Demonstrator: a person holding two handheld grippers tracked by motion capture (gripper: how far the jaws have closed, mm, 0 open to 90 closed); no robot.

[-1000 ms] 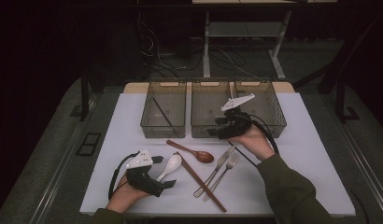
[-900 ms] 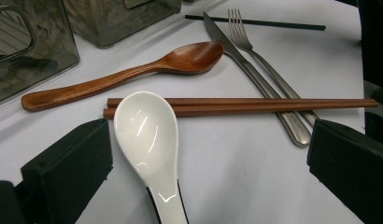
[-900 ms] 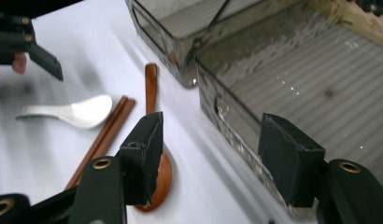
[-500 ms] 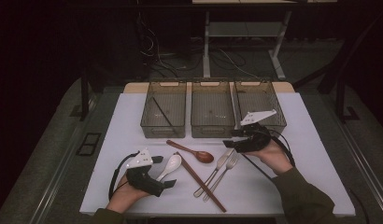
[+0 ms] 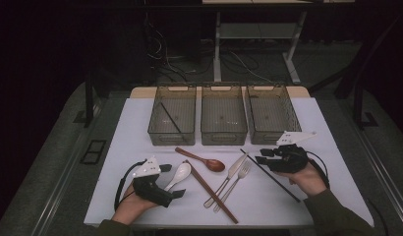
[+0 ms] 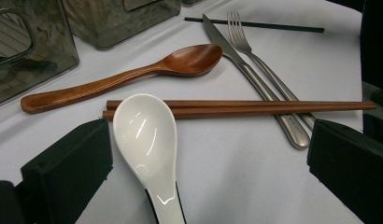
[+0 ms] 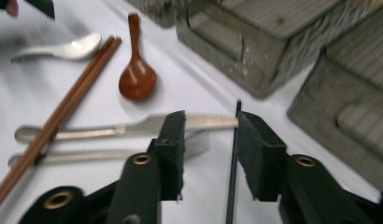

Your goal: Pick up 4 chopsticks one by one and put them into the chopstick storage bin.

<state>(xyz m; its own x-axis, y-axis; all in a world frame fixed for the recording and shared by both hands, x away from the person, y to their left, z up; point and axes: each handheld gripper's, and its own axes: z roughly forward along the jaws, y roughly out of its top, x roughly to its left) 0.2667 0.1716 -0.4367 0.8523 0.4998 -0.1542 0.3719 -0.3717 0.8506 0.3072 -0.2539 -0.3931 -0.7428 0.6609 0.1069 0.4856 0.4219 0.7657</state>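
In the high view, a white table (image 5: 140, 123) is seen with three see-through bins (image 5: 223, 123) in a row at the far side. One black stick (image 5: 168, 118) lies slanted in the left bin. Nearer the person, a wooden spoon (image 5: 202, 160), a white spoon (image 5: 178, 175), two brown chopsticks (image 5: 212, 192), a knife (image 5: 229, 178) and a fork (image 5: 235, 183) are laid out on the table. The right gripper (image 5: 261, 156) is held low over the far end of a black chopstick (image 5: 273, 178), which lies flat on the table just right of the fork. The left gripper (image 5: 171, 181) is rested by the white spoon.

In the left gripper view, the jaws are seen wide open. The white spoon (image 6: 147, 140) lies between them and is not squeezed. Its bowl touches the brown chopsticks (image 6: 236, 108).

In the right gripper view, the black chopstick (image 7: 233, 163) is seen between the two jaws, close to the right-hand one. The jaws have just been closing. A gap is seen on the left side, and it cannot be told whether the stick is pinched. The knife (image 7: 124, 127) lies just past the jaw tips.
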